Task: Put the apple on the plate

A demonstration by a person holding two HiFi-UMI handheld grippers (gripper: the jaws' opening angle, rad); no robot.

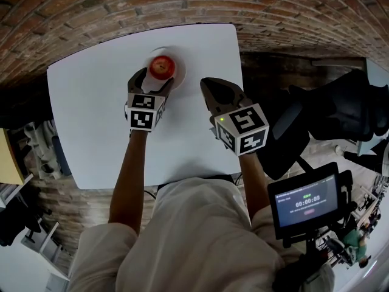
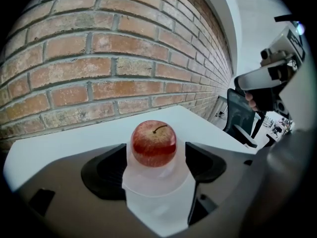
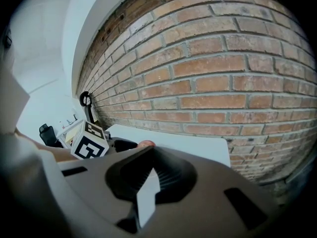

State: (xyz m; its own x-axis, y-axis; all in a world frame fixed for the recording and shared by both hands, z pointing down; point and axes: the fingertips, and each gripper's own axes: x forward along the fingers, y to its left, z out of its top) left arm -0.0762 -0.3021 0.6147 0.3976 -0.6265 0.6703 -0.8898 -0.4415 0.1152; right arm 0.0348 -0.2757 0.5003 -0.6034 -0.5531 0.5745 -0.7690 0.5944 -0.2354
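A red apple (image 1: 162, 67) stands upright on a small white plate (image 1: 178, 72) near the far edge of the white table (image 1: 91, 114). My left gripper (image 1: 155, 78) is open. Its two dark fingers reach either side of the plate's near rim, and the apple sits just past their tips. In the left gripper view the apple (image 2: 153, 143) rests stem-up on the plate (image 2: 157, 195), with a small gap to each side of the left gripper (image 2: 156, 157). My right gripper (image 1: 208, 86) hovers to the right of the plate, shut and empty. The right gripper view shows this right gripper (image 3: 148, 151) with its tips together.
A brick wall (image 1: 200, 2) runs behind the table. The table's right edge (image 1: 242, 102) lies close by the right gripper. A black office chair (image 1: 340, 111) and a small screen on a stand (image 1: 306, 202) are off to the right of the table.
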